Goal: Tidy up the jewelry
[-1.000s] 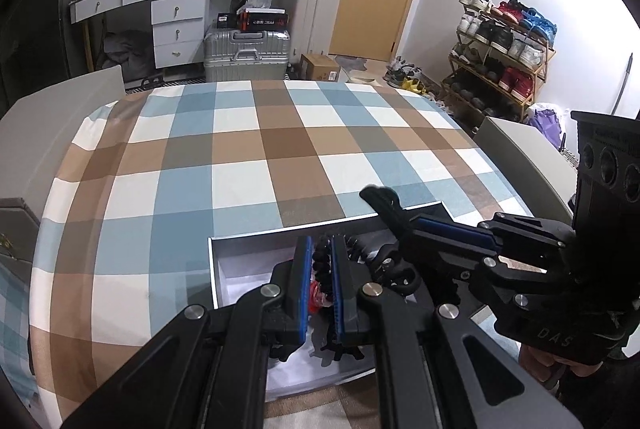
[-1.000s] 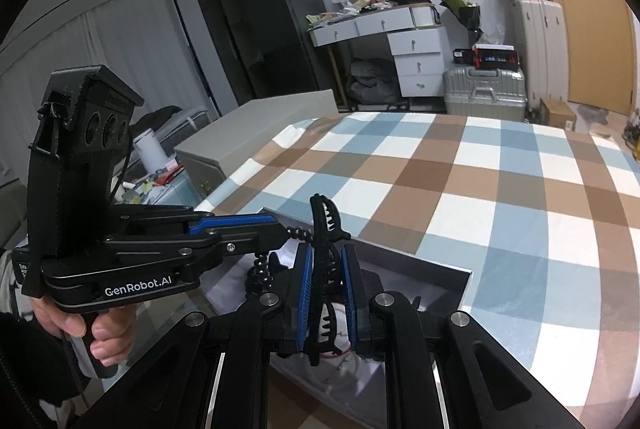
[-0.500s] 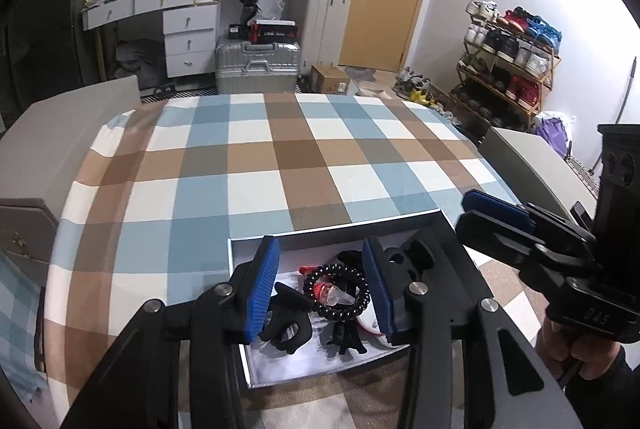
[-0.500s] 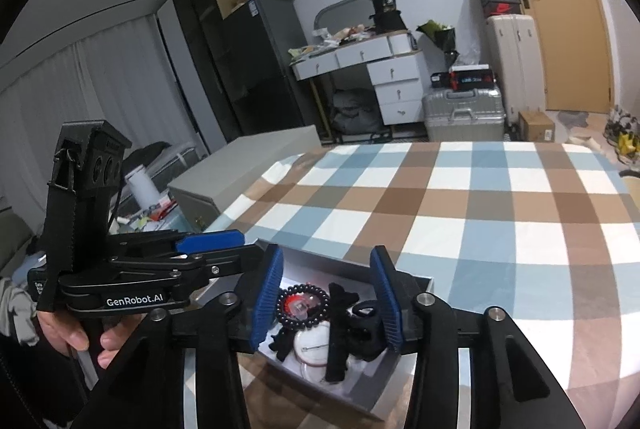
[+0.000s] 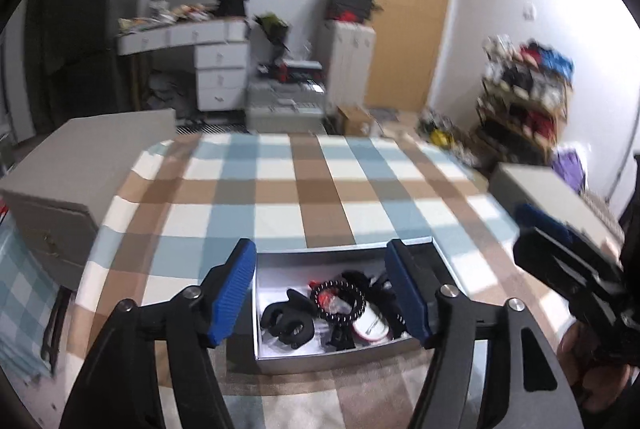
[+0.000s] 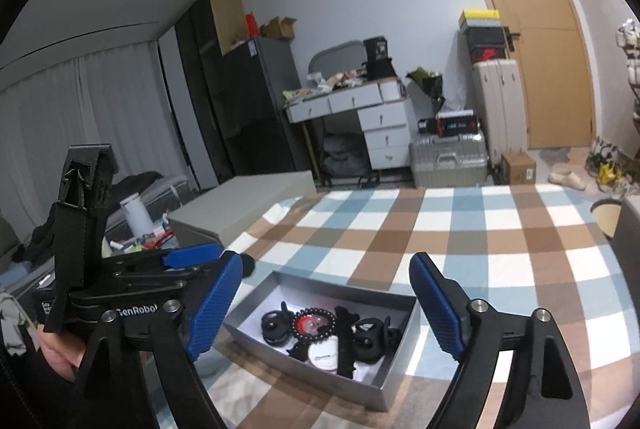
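1. Jewelry lies heaped in a shallow grey box [image 6: 394, 387] at the near edge of the table; a black bead bracelet [image 6: 315, 324] circles something red, a white round case [image 6: 325, 351] sits just beside it, and black hair clips [image 5: 289, 321] crowd around them.
2. The left gripper [image 5: 322, 293] hangs over the box with its blue-padded fingers [image 5: 234, 289] spread wide and nothing between them; the right gripper [image 6: 326, 307] is likewise wide apart and holds nothing, framing the box from the other side.
3. Each gripper shows in the other's view, gripped by a hand [image 6: 56, 353]; the left wrist view is blurred.
4. The box rests on a blue, brown and white checked tablecloth [image 6: 460, 241]; beyond stand a white desk [image 6: 360, 109], a silver suitcase [image 6: 450, 159] and a wooden door [image 6: 532, 41].
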{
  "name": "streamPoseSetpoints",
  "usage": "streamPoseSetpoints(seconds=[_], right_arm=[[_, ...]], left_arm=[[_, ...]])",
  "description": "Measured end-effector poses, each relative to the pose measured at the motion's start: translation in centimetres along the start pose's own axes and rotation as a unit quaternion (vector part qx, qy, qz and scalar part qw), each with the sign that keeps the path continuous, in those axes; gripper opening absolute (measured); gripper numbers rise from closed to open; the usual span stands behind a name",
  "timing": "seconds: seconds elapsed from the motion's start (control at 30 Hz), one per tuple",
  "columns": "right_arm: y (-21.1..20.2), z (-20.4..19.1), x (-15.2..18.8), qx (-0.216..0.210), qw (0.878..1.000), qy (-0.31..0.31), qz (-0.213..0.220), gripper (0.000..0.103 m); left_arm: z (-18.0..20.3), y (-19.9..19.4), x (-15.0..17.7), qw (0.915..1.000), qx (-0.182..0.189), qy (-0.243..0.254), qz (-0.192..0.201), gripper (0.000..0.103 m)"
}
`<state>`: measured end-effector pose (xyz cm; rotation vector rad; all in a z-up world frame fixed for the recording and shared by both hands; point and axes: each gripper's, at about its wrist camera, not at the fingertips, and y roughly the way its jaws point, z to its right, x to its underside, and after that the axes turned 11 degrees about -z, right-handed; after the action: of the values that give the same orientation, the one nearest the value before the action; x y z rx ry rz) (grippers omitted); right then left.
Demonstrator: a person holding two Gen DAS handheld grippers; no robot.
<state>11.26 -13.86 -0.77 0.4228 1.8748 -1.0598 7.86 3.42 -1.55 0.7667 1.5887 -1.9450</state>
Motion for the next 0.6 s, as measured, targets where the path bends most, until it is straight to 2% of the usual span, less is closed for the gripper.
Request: streamPoseSetpoints(seconds=[0.03, 0.07, 0.17, 0.27, 0.47, 0.6], right_arm=[[-0.5, -0.2, 0.0, 0.005, 1.000, -0.002, 0.008, 0.091], [-1.0, -0.4, 0.0, 0.009, 1.000, -0.005, 0.018, 0.094], [-2.6, -1.2, 0.1, 0.015, 0.998, -0.016, 0.051, 0.103], [-3.9, -1.8, 0.3, 0.012, 0.997, -0.026, 0.077, 0.103], [-4.6, -2.3, 1.2, 0.020, 0.995, -0.024, 0.094, 0.103], [-4.8, -2.8, 2.2, 0.037, 0.994, -0.030, 0.102, 0.103]], left_arm=[[-0.1, -0.2, 0.1, 1.0000, 0.001, -0.006, 0.006, 0.077], [-0.1, -0.6, 0.3, 0.9997, -0.003, -0.013, 0.018, 0.080], [0.1, -1.5, 0.5, 0.9985, -0.026, -0.011, 0.048, 0.082], [0.5, -2.0, 0.7, 0.9972, -0.039, -0.004, 0.064, 0.082], [0.1, -2.6, 1.5, 0.9931, -0.056, -0.015, 0.102, 0.085], [-0.1, -3.0, 2.5, 0.9895, -0.066, -0.016, 0.127, 0.101]])
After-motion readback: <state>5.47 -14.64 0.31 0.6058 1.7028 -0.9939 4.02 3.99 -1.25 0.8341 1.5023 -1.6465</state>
